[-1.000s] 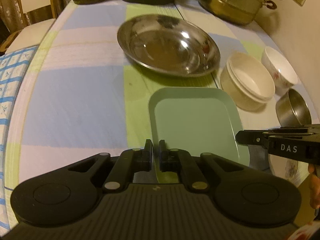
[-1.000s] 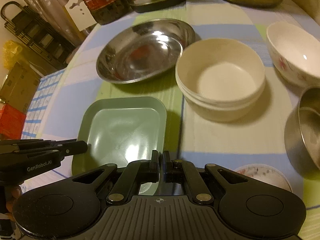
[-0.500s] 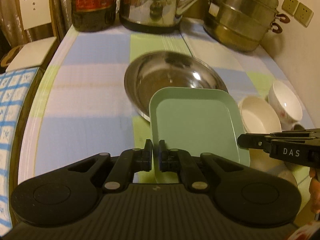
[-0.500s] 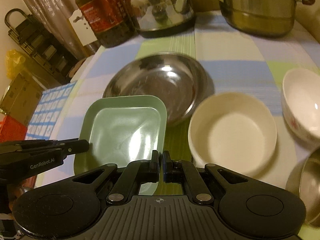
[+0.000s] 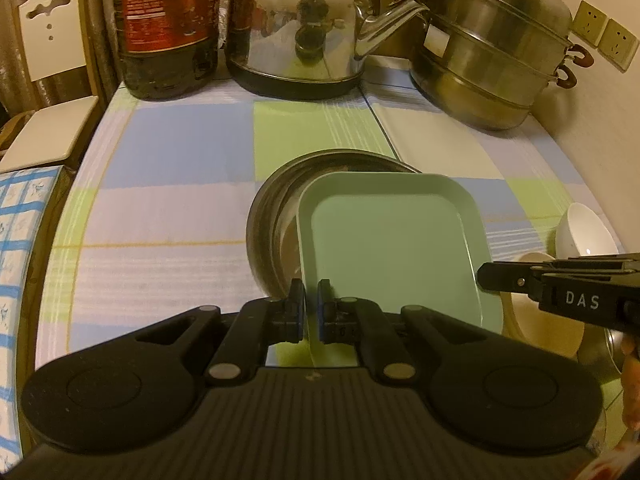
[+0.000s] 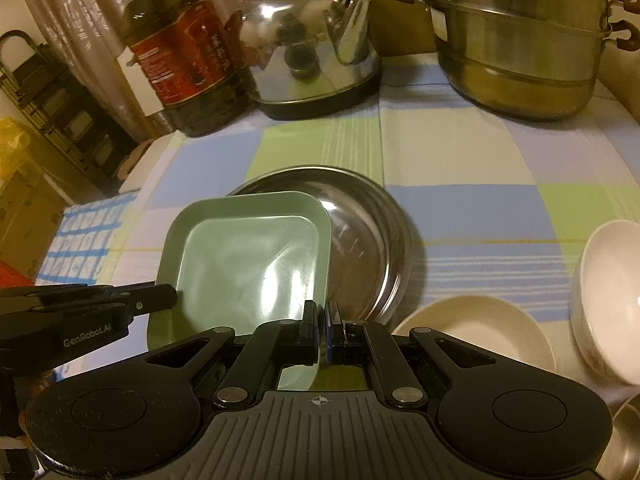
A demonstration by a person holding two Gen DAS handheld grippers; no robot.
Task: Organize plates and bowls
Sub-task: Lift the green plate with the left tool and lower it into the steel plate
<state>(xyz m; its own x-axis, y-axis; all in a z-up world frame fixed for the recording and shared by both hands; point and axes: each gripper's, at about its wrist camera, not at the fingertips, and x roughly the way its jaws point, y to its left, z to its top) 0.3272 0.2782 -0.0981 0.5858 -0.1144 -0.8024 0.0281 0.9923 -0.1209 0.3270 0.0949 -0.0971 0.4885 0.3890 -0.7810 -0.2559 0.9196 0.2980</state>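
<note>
My left gripper [image 5: 311, 303] is clamped on the near left rim of the green plate [image 5: 390, 248]; my right gripper [image 6: 322, 322] is pinched shut on its near right rim. The plate is held between both, lifted and tilted, its far edge over the steel dish [image 5: 276, 216] just ahead of my fingers.

Surroundings: past the dish, at the far end of the checked cloth [image 5: 168, 184], stand an oil bottle [image 5: 166, 28], a kettle [image 5: 300, 28] and a stacked steamer [image 5: 492, 52]. Right of my right fingers sit cream bowls [image 6: 480, 332] and, beyond them, a white bowl [image 6: 608, 296]. A steel cup [image 6: 624, 440] shows at the lower right edge, mostly cut off. Nothing stands between plate and dish.

Change from a second ago: the plate then lay on the cloth, short of the dish and apart from it. It now overlaps the dish, covering its near part. Both grips are unchanged.
</note>
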